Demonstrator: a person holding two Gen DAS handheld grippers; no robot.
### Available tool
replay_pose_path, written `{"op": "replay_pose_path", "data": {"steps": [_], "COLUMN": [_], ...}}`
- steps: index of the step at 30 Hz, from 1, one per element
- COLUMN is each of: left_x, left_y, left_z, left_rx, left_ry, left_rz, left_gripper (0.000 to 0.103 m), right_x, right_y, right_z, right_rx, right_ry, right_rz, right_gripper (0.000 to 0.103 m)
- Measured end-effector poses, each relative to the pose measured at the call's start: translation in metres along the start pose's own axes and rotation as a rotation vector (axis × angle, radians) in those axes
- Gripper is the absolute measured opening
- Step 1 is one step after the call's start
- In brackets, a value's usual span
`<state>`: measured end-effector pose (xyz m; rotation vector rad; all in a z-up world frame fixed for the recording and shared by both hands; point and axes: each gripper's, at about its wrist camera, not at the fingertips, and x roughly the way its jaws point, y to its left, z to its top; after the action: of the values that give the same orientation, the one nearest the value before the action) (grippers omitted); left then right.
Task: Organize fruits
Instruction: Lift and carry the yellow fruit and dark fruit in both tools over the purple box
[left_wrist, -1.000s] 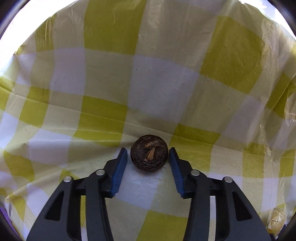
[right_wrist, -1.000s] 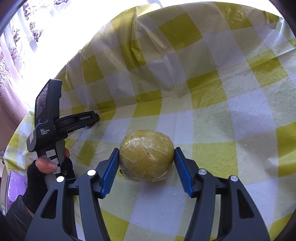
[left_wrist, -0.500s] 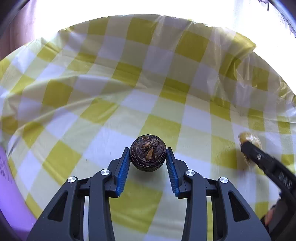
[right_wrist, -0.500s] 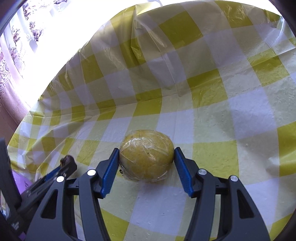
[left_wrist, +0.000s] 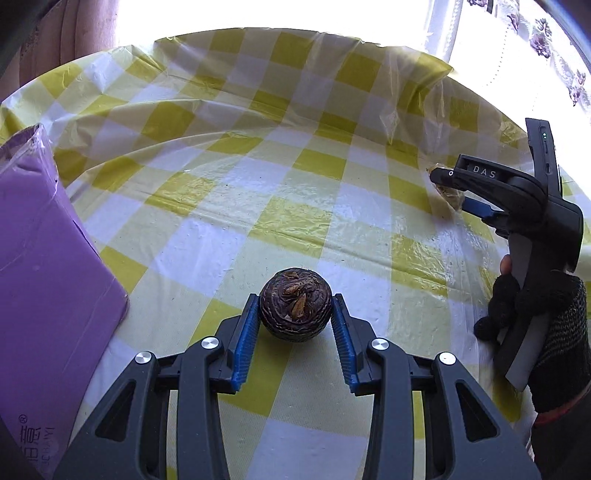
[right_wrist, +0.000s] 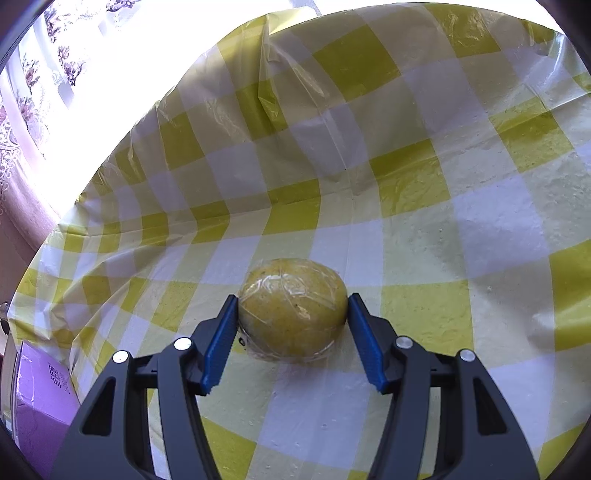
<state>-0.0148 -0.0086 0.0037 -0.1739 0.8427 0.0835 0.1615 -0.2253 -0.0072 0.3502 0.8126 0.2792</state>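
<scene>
The left tool (left_wrist: 294, 325) pinches a dark wrinkled round fruit (left_wrist: 294, 309) between its blue pads (left_wrist: 244, 341); the fruit sits near the tips, one pad on each side, above the yellow checked cloth of the bench (left_wrist: 258, 177). The right tool (right_wrist: 291, 330) pinches a yellow oval fruit wrapped in clear film (right_wrist: 292, 307), also at the tips; this fruit seems to lie on the bench or just over it, I cannot tell which. In the left view the right tool is seen from the side with a gloved hand (left_wrist: 535, 317) on its handle.

A purple box (left_wrist: 48, 277) stands at the left edge of the bench, near the dark fruit; it is probably the place for the fruit. To do this step well, I think the left tool should keep the same firm pinch, because the round fruit can roll out of the tips; it should carry the fruit level and release it only when it rests on something.
</scene>
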Motion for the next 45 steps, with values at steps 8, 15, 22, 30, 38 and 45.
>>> {"op": "replay_pose_path", "data": {"steps": [8, 15, 22, 30, 38, 45], "left_x": [-0.001, -0.018, -0.055, -0.08, -0.094, -0.103], "left_y": [0.004, 0.017, 0.032, 0.036, 0.044, 0.046], "left_z": [0.001, -0.016, -0.049, -0.064, -0.074, -0.079], "left_rx": [-0.009, -0.006, 0.029, 0.062, 0.057, 0.058], "left_ry": [0.019, 0.007, -0.057, -0.138, -0.172, -0.2], "left_rz": [-0.035, -0.041, -0.051, -0.056, -0.052, -0.04], "left_gripper": [0.037, 0.037, 0.037, 0.037, 0.037, 0.037], "right_x": [-0.014, -0.065, -0.129, -0.165, -0.182, -0.189], "right_y": [0.001, 0.032, 0.054, 0.077, 0.085, 0.097], "right_z": [-0.016, -0.085, -0.158, -0.203, -0.226, -0.236], "right_rx": [0.057, -0.002, -0.035, -0.113, -0.153, -0.199], "right_ry": [0.0, 0.012, -0.065, -0.076, -0.058, -0.072], "right_rz": [-0.053, -0.099, -0.119, -0.11, -0.1, -0.103], "right_gripper": [0.06, 0.06, 0.06, 0.06, 0.06, 0.06]}}
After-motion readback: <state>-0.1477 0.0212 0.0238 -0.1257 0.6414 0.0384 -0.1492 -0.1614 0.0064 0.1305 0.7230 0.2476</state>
